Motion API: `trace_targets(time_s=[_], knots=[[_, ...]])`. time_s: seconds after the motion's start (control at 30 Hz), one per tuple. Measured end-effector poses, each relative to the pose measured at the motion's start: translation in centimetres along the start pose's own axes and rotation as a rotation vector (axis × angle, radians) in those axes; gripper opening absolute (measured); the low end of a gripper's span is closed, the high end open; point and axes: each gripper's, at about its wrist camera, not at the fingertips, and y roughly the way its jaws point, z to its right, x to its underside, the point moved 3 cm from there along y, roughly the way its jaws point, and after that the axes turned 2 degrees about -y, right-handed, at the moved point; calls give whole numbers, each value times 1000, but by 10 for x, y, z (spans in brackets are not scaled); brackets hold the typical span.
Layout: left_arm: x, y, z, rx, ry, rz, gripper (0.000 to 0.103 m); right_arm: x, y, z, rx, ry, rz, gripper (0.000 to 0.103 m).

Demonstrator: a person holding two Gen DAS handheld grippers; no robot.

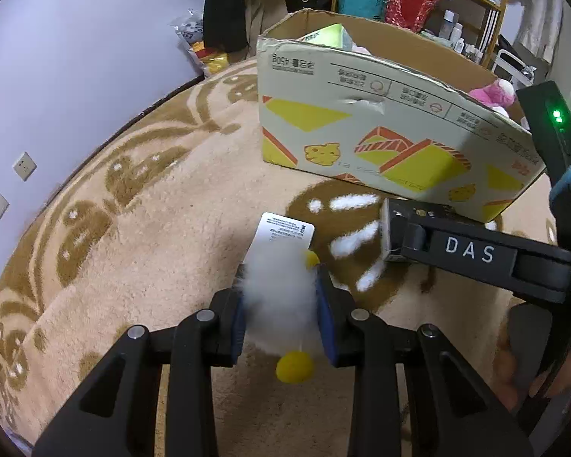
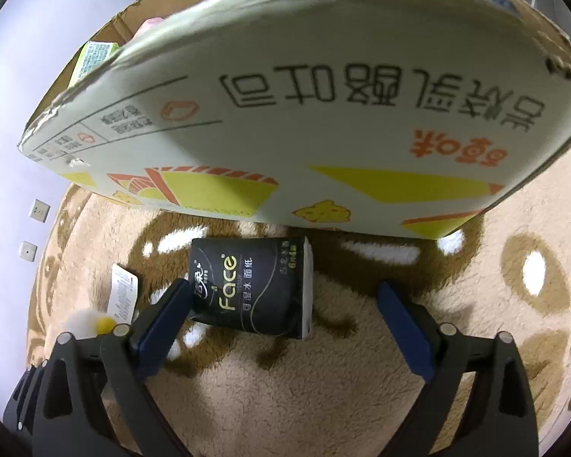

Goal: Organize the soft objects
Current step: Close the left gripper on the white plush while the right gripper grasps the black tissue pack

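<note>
Soft objects are partly sorted: a pink plush [image 1: 493, 93] already lies in the cardboard box [image 1: 361, 122], upper right. The left gripper [image 1: 281, 297] pinches a white fluffy toy [image 1: 278, 285] at lower centre, while the right gripper [image 2: 283, 304] is spread around the black tissue pack [image 2: 251, 285] on the carpet [image 2: 323, 381]; both are still outside the box.

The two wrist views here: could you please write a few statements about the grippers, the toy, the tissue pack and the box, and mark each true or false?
1. The left gripper is shut on the white fluffy toy. True.
2. The right gripper is shut on the black tissue pack. False: its jaws are open, with the pack lying on the carpet between them.
3. The cardboard box already holds a pink plush. True.
4. The tissue pack lies inside the box. False: it lies on the carpet in front of the box.
5. The toy carries a white tag. True.
</note>
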Motion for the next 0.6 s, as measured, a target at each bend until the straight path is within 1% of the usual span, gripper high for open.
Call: trace_targets(time_s=[0.07,0.1,0.13,0.23,0.3,0.37,0.47,0.6], knots=[[-1,0,0,-9,3,4,30,1,-2,-1,8,-2,6,81],[-1,0,-1,-9,1,5,30,1,-5,-1,-5,-2,8,74],[-2,-1,-2,-8,-2,6,30,1,-7,-2,-23,-5,6,60],[-4,-4,-5,-18,-7,17,30,2,-10,-5,-32,-13,0,54],[-5,-5,-7,-22,-7,24,30,3,-13,-7,-40,-15,14,44],[-6,-8,-8,-27,-5,30,30,3,-20,-7,-50,-11,31,32],[-8,-12,-9,-39,7,47,30,2,-33,-9,-66,-11,64,25],[-11,-18,-10,-47,13,66,30,8,-47,-12,-53,-20,82,23]])
